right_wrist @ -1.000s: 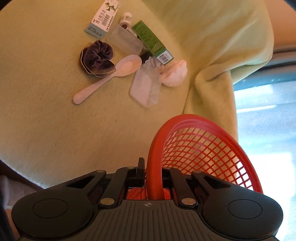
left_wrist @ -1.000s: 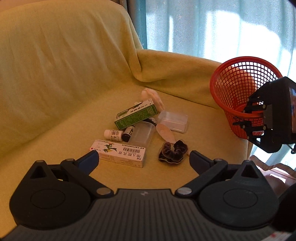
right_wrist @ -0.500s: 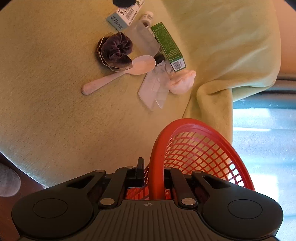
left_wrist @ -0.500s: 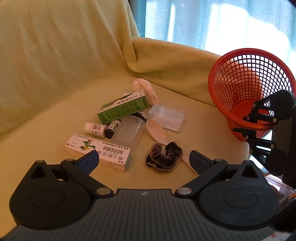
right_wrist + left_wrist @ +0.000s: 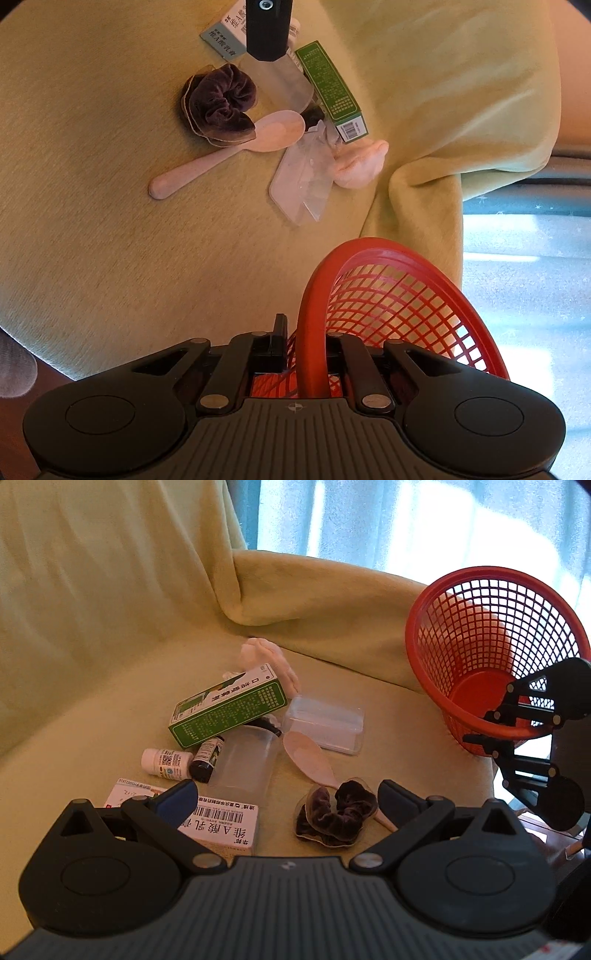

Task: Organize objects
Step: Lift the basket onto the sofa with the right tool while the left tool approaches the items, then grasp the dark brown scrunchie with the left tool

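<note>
A pile of small items lies on a yellow-covered sofa seat: a green box (image 5: 229, 705), a white box (image 5: 218, 823), a white bottle (image 5: 164, 762), a dark bottle (image 5: 207, 758), a clear cup (image 5: 247, 762), a clear case (image 5: 325, 723), a pale spoon (image 5: 306, 755), a dark purple scrunchie (image 5: 336, 814) and a pink cloth (image 5: 266, 657). My left gripper (image 5: 286, 797) is open just above the white box and scrunchie. My right gripper (image 5: 306, 354) is shut on the rim of a red mesh basket (image 5: 491, 653), held tilted at the seat's right edge.
The sofa back and arm (image 5: 110, 590) rise behind the pile, with a bright curtained window (image 5: 406, 524) beyond. In the right wrist view the scrunchie (image 5: 221, 103), spoon (image 5: 229, 155) and green box (image 5: 330, 88) lie ahead of the basket (image 5: 388, 288).
My left gripper has moved forward and down toward the pile, so the items look larger. My right gripper still holds the basket, which has shifted slightly closer to the items.
</note>
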